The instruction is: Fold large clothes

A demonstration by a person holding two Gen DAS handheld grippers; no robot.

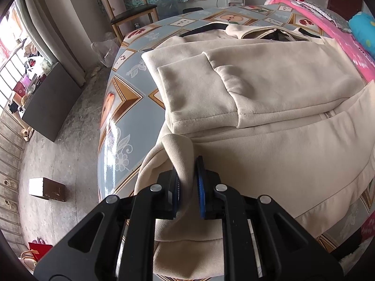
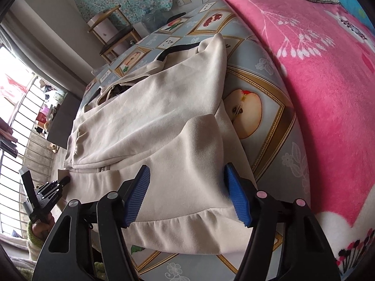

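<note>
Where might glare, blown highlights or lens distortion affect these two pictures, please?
Left wrist view: glare streaks the tablecloth edge; the window is overexposed. Right wrist view: the window is blown white; fisheye bends the pink blanket. Dark vignette rings both.

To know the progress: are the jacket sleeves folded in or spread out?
Folded in: both sleeves lie across the jacket front.

A lived-in home room: fruit-print blue oilcloth bench [image 1: 131, 53], pink floral fleece blanket [image 2: 323, 89], wooden chair with dark seat [image 1: 131, 11], barred window [image 2: 28, 126], bare concrete floor [image 1: 65, 140].
</note>
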